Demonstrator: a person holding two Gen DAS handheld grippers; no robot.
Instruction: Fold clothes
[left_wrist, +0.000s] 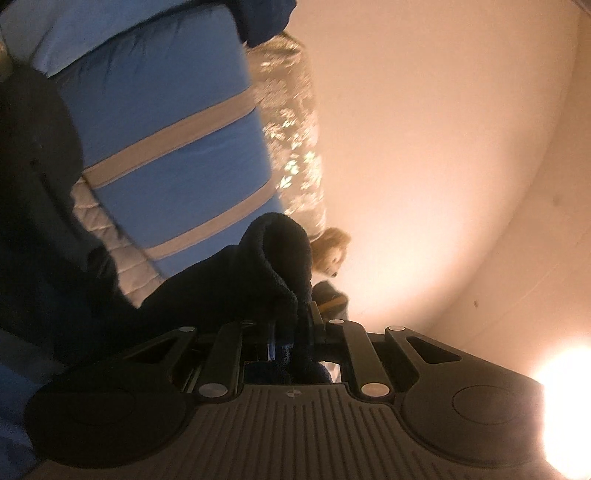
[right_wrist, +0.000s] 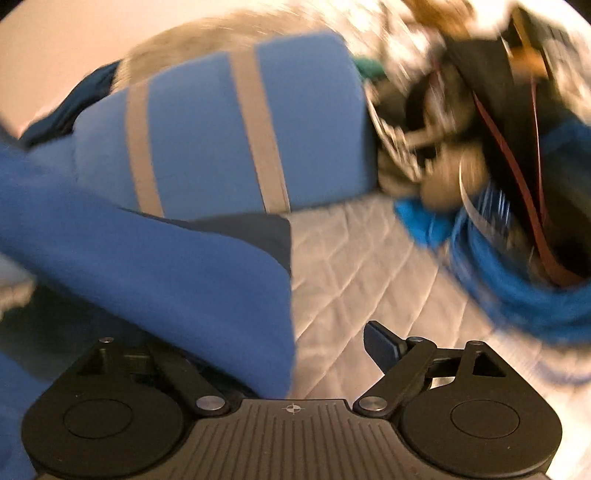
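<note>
Folding barely begun, by the look of it. Left gripper (left_wrist: 291, 325) clamped on dark fleece garment (left_wrist: 273, 258), lower centre. Right gripper (right_wrist: 295, 354) wide, empty; blue cloth (right_wrist: 166, 280) draped lower left over quilted bed (right_wrist: 369, 266).

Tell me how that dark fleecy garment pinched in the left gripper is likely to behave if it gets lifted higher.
The dark fleecy garment will probably hang limp: it already bulges and folds over the left gripper. Its thick, fuzzy pile suggests it won't slip easily from the shut jaws. It looks bulky, so its trailing part may drag across the quilted bed cover.
</note>
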